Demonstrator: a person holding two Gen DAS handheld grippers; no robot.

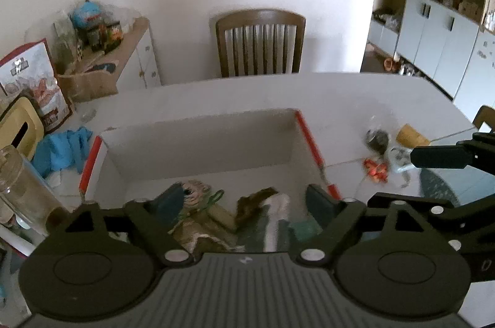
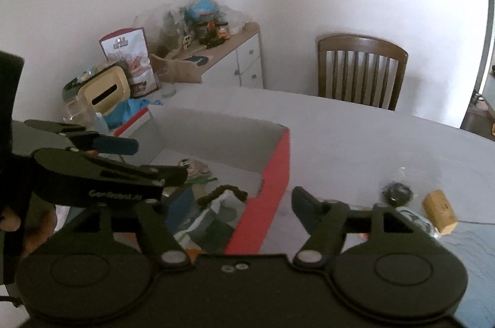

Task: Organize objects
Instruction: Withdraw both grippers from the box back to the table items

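Note:
A white box with red edges [image 1: 198, 142] [image 2: 272, 173] stands open on the white table and holds several cloth and paper items [image 1: 266, 213] [image 2: 216, 213]. My left gripper [image 1: 247, 204] is open and empty, just above the box's near part. My right gripper [image 2: 235, 204] is open and empty, over the box's right wall; one of its fingers [image 1: 439, 156] shows in the left wrist view. To the right of the box lie a cork [image 1: 410, 136] [image 2: 439, 210], a small dark object [image 1: 377, 139] [image 2: 397, 192], a red wrapper [image 1: 376, 170] and a clear bag [image 1: 399, 157].
Blue gloves [image 1: 62, 148], a cream container [image 1: 21, 127], a printed bag [image 1: 40, 80] and a glass jar [image 1: 21, 182] stand left of the box. A wooden chair [image 1: 260, 43] is behind the table. A cluttered white cabinet [image 1: 136, 55] stands by the wall.

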